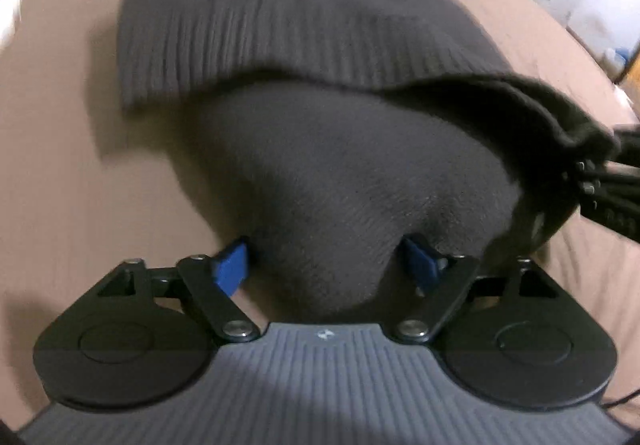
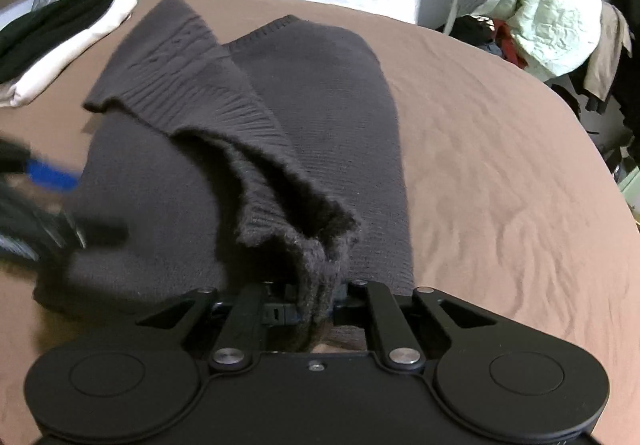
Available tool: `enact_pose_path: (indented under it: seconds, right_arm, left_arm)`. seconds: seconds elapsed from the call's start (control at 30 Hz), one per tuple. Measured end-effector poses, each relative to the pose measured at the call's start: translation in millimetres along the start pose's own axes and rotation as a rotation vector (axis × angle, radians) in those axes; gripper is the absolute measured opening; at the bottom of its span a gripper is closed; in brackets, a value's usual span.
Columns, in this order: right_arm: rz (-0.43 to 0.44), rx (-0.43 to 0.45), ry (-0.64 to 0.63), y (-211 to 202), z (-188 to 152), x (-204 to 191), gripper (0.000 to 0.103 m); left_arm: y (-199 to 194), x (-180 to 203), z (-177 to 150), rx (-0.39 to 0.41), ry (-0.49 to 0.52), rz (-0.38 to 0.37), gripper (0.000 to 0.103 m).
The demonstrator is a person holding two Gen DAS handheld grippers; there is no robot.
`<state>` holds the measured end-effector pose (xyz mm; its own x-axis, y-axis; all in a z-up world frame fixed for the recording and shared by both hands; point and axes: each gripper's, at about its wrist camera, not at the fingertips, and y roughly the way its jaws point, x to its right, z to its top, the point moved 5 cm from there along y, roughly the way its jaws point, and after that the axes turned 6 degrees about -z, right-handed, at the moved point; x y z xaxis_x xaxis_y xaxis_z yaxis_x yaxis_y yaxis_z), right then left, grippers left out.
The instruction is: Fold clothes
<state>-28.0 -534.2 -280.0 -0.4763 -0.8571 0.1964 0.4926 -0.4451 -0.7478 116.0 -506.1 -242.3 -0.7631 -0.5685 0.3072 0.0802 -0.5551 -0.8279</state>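
Dark knit sweater (image 2: 320, 117) on brown bedsheet (image 2: 500, 149), hem bunched in right tool (image 2: 316, 301)

The sweater (image 2: 320, 117) lies on the bed (image 2: 500, 165) straight ahead of the right gripper (image 2: 316, 301), its ribbed hem (image 2: 224, 113) folded back toward that gripper. The left gripper (image 2: 52, 173) sits to its left over the sweater. Folded clothes (image 2: 68, 45) lie far left; hanging clothes (image 2: 552, 29) stand behind.
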Motion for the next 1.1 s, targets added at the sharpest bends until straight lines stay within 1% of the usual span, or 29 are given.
enact_pose_path:
  seconds: [0.03,0.07,0.1,0.17,0.23,0.3,0.33,0.37,0.4,0.43,0.47,0.5,0.53,0.6,0.63,0.67,0.73,0.8,0.83,0.87,0.9,0.93,0.97,1.0,1.1]
  right_arm:
    - [-0.009,0.002,0.005,0.1,-1.1,1.2,0.031]
    - [-0.022,0.013,0.001,-1.6,-0.3,2.4,0.048]
    - [-0.040,0.041,-0.020,-6.6,3.6,3.5,0.056]
    - [-0.076,0.095,-0.063,-16.8,11.4,5.5,0.058]
    - [-0.112,0.149,-0.106,-27.2,19.2,7.4,0.058]
    - [-0.124,0.198,-0.128,-35.7,27.2,6.5,0.060]
    - [-0.124,0.222,-0.134,-39.5,31.1,5.5,0.060]
    - [-0.110,0.241,-0.143,-42.2,34.9,2.9,0.060]
    - [-0.071,0.252,-0.162,-43.0,37.5,-3.0,0.059]
    - [-0.019,0.261,-0.189,-43.5,39.3,-10.4,0.059]
    - [0.046,0.269,-0.218,-44.4,41.7,-18.2,0.058]
    - [0.110,0.280,-0.250,-45.9,44.3,-27.8,0.058]
    - [0.152,0.297,-0.293,-46.8,47.3,-40.4,0.058]
    - [0.168,0.323,-0.391,-42.5,53.1,-64.9,0.058]
    - [0.176,0.336,-0.441,-40.3,55.9,-77.2,0.059]
    - [0.186,0.346,-0.491,-37.1,58.4,-88.7,0.059]
    - [0.195,0.351,-0.601,-23.2,63.8,-109.4,0.060]
    - [0.194,0.338,-0.681,-9.9,68.3,-126.7,0.060]
    - [0.200,0.328,-0.704,-3.1,72.3,-133.3,0.060]
    - [0.205,0.325,-0.713,2.4,75.5,-137.6,0.063]
    - [0.204,0.326,-0.715,6.8,79.8,-143.1,0.067]
    - [0.202,0.328,-0.715,11.3,83.4,-148.1,0.069]
    - [0.200,0.331,-0.714,15.7,85.0,-151.8,0.071]
    - [0.202,0.331,-0.718,19.9,85.5,-154.8,0.072]
    - [0.201,0.338,-0.710,28.8,85.0,-161.2,0.072]
  left_arm:
    - [-1.2,-4.5,2.0,-0.002,-0.036,-0.027,0.085]
    - [-4.1,-8.6,4.0,0.003,-0.068,-0.055,0.084]
    - [-10.0,-12.1,6.0,0.025,-0.088,-0.080,0.083]
    - [-20.9,-20.2,8.6,0.075,-0.115,-0.107,0.082]
    - [-37.1,-31.8,13.6,0.145,-0.150,-0.116,0.082]
    - [-53.0,-44.7,20.8,0.225,-0.182,-0.123,0.082]
    - [-56.1,-51.6,24.5,0.263,-0.191,-0.114,0.082]
    - [-59.2,-58.6,28.1,0.300,-0.201,-0.104,0.082]
    - [-58.9,-66.6,32.7,0.336,-0.209,-0.077,0.082]
    - [-51.4,-76.6,39.3,0.360,-0.216,-0.015,0.082]
    - [-42.2,-86.4,46.3,0.369,-0.226,0.027,0.085]
    - [-34.2,-95.4,51.4,0.374,-0.256,0.004,0.085]
    - [-30.6,-103.2,53.0,0.382,-0.311,-0.050,0.085]
    - [-29.3,-118.1,51.1,0.394,-0.439,-0.169,0.084]
    - [-31.0,-122.3,48.2,0.401,-0.483,-0.221,0.084]
    - [-32.4,-126.4,46.5,0.408,-0.513,-0.250,0.084]
    - [-33.0,-134.5,47.3,0.423,-0.512,-0.217,0.086]
    - [-36.0,-144.0,47.6,0.469,-0.516,-0.167,0.084]
    - [-36.8,-145.6,48.8,0.488,-0.505,-0.179,0.084]
    - [-35.9,-145.8,51.1,0.494,-0.486,-0.199,0.071]
    - [-32.9,-143.7,54.5,0.474,-0.447,-0.227,0.045]
    - [-32.7,-140.9,55.5,0.465,-0.413,-0.230,0.040]
    - [-33.9,-136.3,56.8,0.470,-0.384,-0.217,0.033]
    - [-35.5,-132.6,58.3,0.474,-0.362,-0.208,0.022]
    - [-44.9,-125.3,61.0,0.484,-0.337,-0.221,0.011]
